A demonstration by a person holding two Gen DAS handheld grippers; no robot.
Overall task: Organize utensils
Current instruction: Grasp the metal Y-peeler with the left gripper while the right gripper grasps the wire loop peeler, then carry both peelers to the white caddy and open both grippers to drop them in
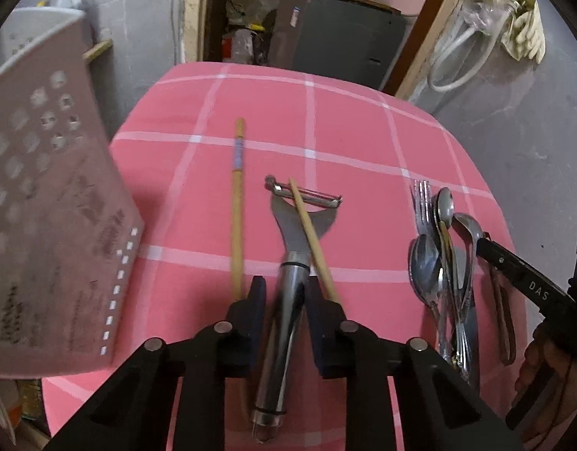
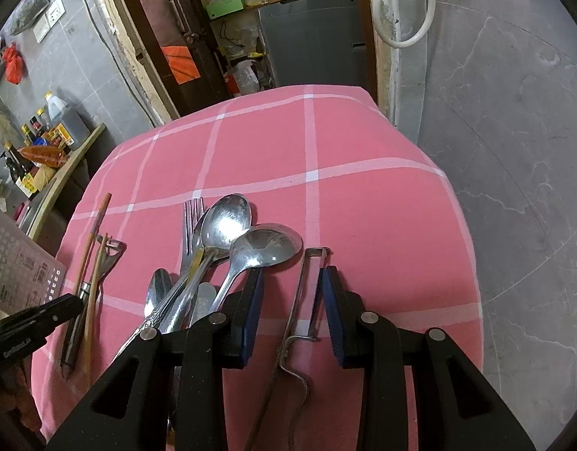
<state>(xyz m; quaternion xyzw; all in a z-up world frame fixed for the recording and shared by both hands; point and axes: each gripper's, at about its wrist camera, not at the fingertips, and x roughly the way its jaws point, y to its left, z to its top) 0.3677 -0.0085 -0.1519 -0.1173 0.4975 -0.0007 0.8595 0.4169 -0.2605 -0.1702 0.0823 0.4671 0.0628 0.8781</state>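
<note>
Starting on your left, the white holder (image 1: pixel 51 203) with the little holes stands at the table's edge, likely waiting for the tools. Next comes one chopstick (image 1: pixel 237 206) lying flat on the pink cloth (image 1: pixel 348 131). Then your left gripper (image 1: pixel 283 302) has its fingers nearly closed around the shiny handle of the big peeler (image 1: pixel 288 263), with the other chopstick (image 1: pixel 314 240) lying across it, so mind that stick if you lift. Further right, the forks and spoons (image 2: pixel 220 251) sit in one pile. Last, your right gripper (image 2: pixel 290 308) sits partly open around the thin peeler (image 2: pixel 307 293), not squeezing it, maybe ready to grab.
</note>
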